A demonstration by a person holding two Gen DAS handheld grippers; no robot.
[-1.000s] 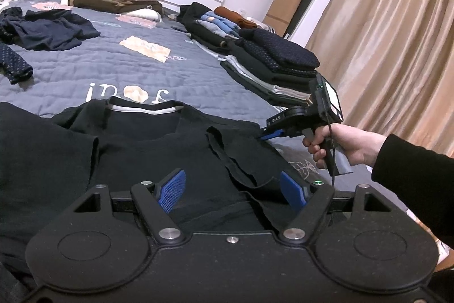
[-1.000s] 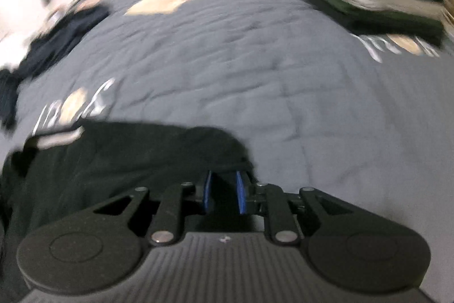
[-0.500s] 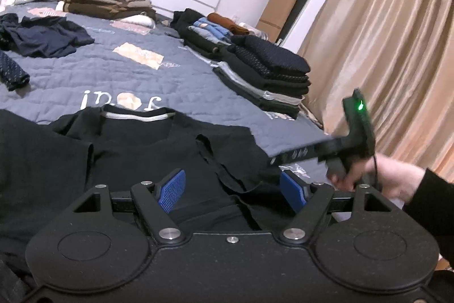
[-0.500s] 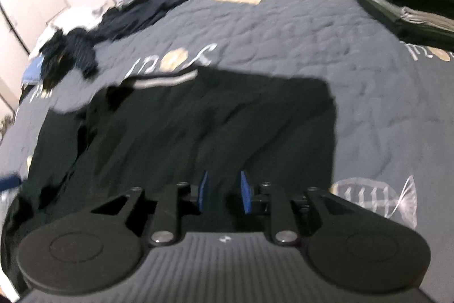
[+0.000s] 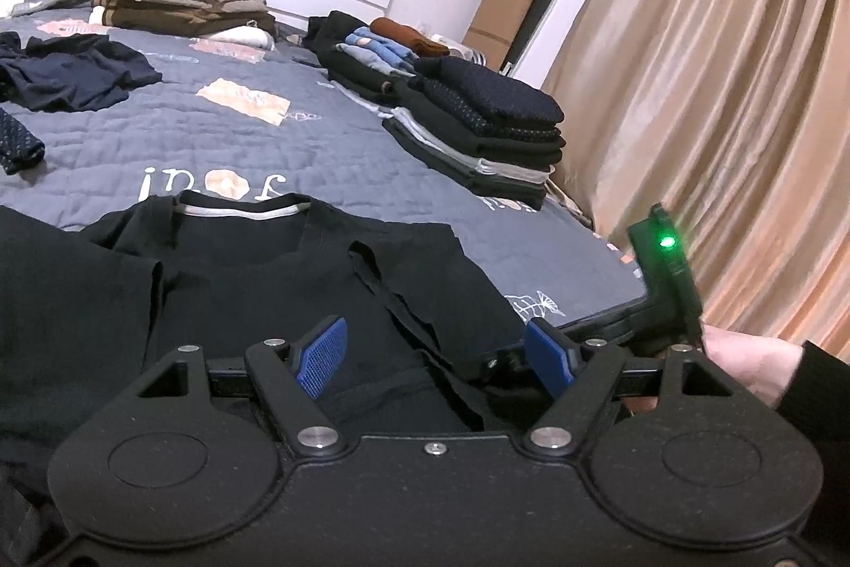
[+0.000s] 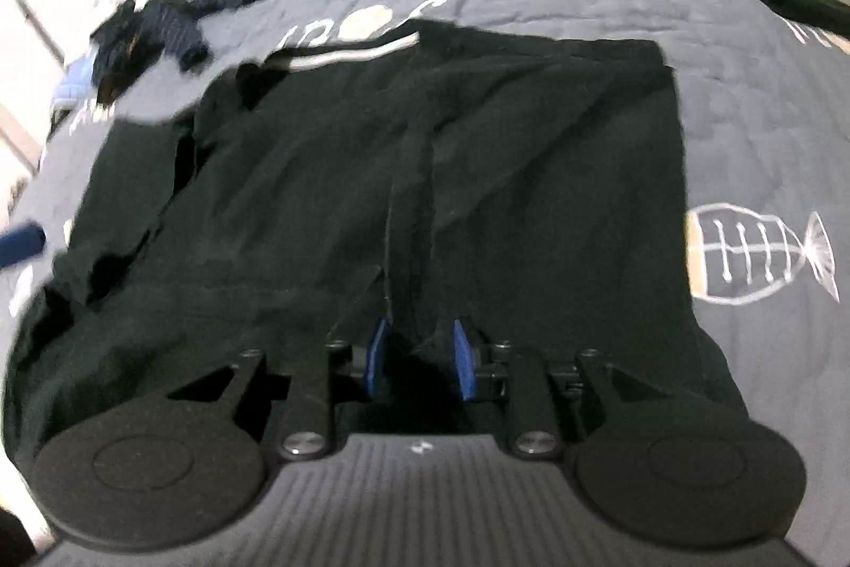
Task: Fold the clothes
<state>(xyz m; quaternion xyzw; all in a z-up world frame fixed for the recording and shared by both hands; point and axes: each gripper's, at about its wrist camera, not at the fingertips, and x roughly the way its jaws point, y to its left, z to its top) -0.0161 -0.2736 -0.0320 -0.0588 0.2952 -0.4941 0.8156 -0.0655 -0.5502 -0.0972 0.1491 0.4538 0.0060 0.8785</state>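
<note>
I am hovering my left hand-held gripper (image 5: 435,357), jaws spread wide and empty, over the black T-shirt (image 5: 255,280) lying spread on the bed (image 5: 329,152). My right hand-held gripper (image 6: 419,357) is pinching a fold of that shirt, jaws narrowed around it.

Black t-shirt (image 5: 276,285) spread flat, right side folded inward

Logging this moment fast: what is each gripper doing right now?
Left tongs: open, holding nothing, over the black shirt.
Right tongs: partly open, shirt fabric between the pads; whether they grip it cannot be told.
</note>
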